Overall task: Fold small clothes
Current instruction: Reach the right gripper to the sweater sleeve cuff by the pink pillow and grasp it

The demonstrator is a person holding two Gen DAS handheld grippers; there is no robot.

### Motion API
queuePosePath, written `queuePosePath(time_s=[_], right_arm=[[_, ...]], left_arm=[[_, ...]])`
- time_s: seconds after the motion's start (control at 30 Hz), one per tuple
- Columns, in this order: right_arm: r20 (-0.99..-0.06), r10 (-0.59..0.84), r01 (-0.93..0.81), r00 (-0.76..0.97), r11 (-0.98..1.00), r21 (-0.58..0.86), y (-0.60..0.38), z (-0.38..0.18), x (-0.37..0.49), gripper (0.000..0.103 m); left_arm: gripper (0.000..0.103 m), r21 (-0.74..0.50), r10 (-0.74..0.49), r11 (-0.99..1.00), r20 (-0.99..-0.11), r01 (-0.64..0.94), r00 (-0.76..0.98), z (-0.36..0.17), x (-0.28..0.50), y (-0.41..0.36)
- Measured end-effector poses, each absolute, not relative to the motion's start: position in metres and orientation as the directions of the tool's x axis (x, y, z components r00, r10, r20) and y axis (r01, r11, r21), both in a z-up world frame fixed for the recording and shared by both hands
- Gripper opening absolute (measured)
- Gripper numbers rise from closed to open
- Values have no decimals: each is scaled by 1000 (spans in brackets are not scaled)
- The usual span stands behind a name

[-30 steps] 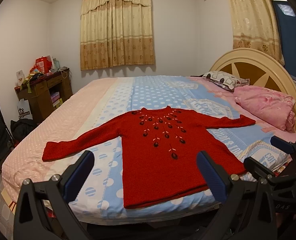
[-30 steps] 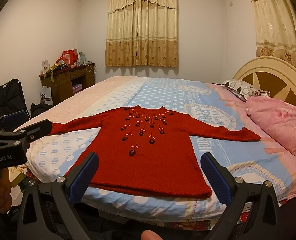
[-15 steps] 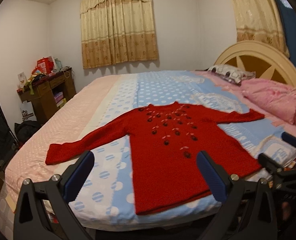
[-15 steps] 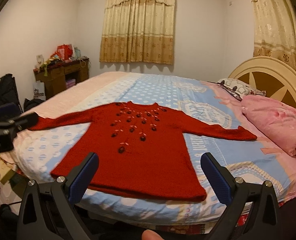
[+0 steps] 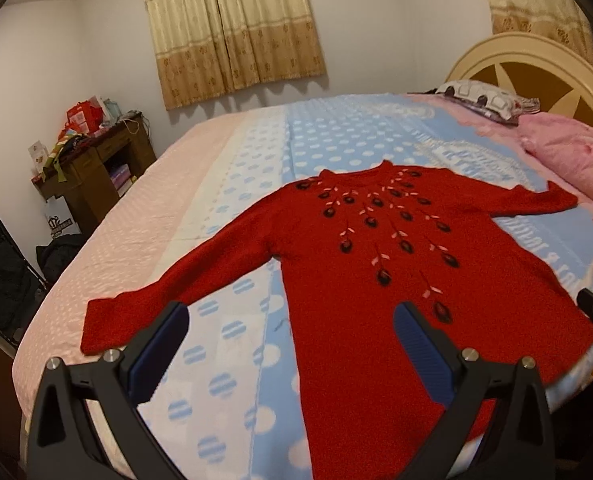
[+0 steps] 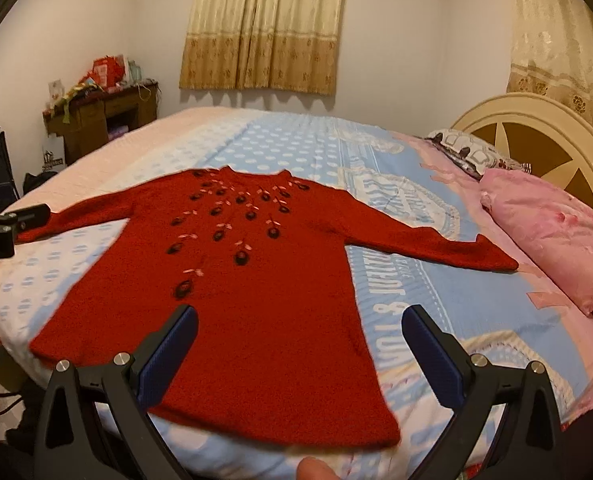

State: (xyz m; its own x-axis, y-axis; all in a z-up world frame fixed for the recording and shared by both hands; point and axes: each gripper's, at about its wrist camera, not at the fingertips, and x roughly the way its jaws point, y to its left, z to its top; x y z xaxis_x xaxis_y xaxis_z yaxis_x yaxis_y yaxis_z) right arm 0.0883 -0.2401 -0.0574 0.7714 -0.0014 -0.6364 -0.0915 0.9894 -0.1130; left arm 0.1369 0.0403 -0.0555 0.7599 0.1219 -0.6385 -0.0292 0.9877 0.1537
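Note:
A small red sweater (image 5: pixel 376 280) with dark embroidered flowers lies flat, face up, on the bed, both sleeves spread out; it also shows in the right wrist view (image 6: pixel 256 272). My left gripper (image 5: pixel 290 344) is open and empty, hovering above the sweater's lower left side, near the left sleeve cuff (image 5: pixel 104 324). My right gripper (image 6: pixel 298 344) is open and empty, above the sweater's lower right side near the hem. The right sleeve (image 6: pixel 436 246) reaches toward the pillows.
The bed (image 5: pixel 256 152) has a blue dotted and pink sheet. Pink pillows (image 6: pixel 548 232) and a cream headboard (image 6: pixel 536 136) stand at the right. A wooden desk (image 5: pixel 92 172) with clutter and a black bag (image 5: pixel 0 264) stand at the left. Curtains hang behind.
Both grippers have moved forward and lower over the bed, so the sweater looks larger and nearer. The sweater has not moved. Both grippers stay open.

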Motion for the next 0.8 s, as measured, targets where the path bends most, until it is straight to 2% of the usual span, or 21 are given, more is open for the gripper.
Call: queuePosePath(time_s=[0.23, 0.37, 0.7, 0.77, 0.8], right_arm=[[-689, -31, -42, 724, 995, -89, -277, -81, 150, 102], [-708, -69, 13, 703, 996, -84, -309, -90, 180, 102], [-727, -170, 284, 665, 958, 36, -438, -96, 219, 102], [-730, -190, 336, 657, 940, 58, -466, -96, 222, 100], [-733, -198, 357, 651, 932, 65, -477, -96, 224, 95]], left_arm=[[103, 179, 119, 984, -691, 10, 713, -73, 199, 34], [103, 210, 120, 977, -685, 37, 719, -80, 230, 29], [103, 209, 108, 976, -688, 54, 718, -104, 297, 29], [103, 185, 90, 981, -698, 58, 711, -111, 303, 31], [103, 178, 86, 982, -703, 58, 706, -115, 306, 31]])
